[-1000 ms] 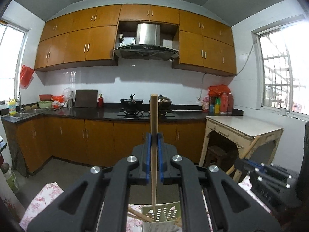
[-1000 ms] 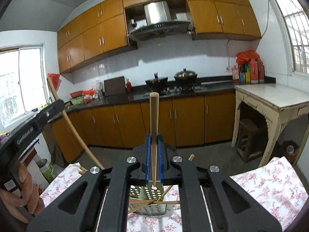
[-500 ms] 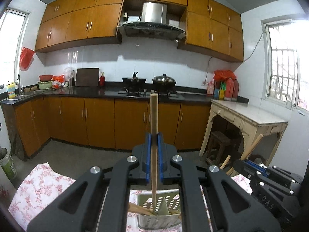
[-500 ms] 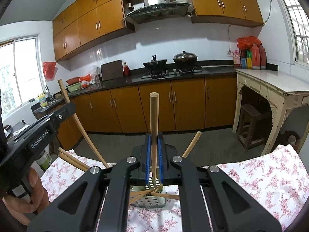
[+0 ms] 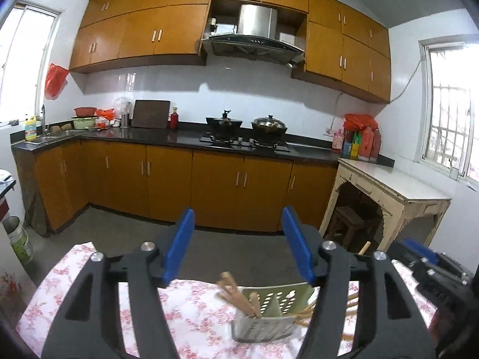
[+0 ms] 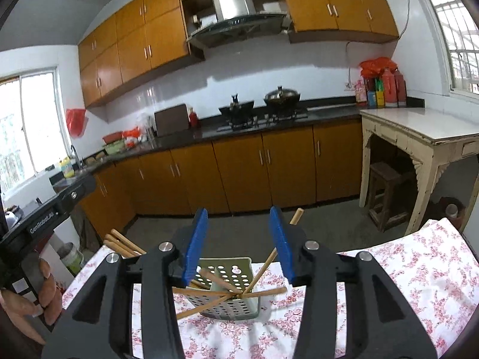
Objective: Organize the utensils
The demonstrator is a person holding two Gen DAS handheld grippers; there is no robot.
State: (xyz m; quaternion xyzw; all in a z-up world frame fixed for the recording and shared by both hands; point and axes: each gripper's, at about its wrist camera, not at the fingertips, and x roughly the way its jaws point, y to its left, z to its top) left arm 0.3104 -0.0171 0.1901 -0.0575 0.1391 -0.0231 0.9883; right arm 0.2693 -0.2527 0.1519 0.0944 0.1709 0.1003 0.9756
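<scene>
**Both grippers empty above the chopstick basket**

Left gripper [image 5: 238,245]: jaws spread wide, nothing between the blue pads. Right gripper [image 6: 238,242]: jaws also wide apart, nothing held. Both hang above the green basket [image 6: 236,269], which stands on the floral-cloth desk [image 6: 419,269], near its far edge. Wide-open, empty jaws right over the basket suggest a drop-off pose, judged only from how things sit now.

Chopsticks [image 6: 230,291] are in the basket, so that part of the tidying looks done. They are not neat: in the right view several cross at a common spot low in the basket and fan out. One lies close to level, long axis left-right, both ends poking beyond the basket walls. One leans up and away to the right, its tip [image 6: 297,214] showing above the right pad. A few more lean out to the left [image 6: 121,243], tips pointing up-left.

Left view: basket [image 5: 271,302] sits below the jaws, chopstick ends [image 5: 232,287] tilted up-left out of it; more sticks angle out on the right side, partly hidden by the gripper body.

Risk, as a guess: splayed sticks could tip out if bumped.
</scene>
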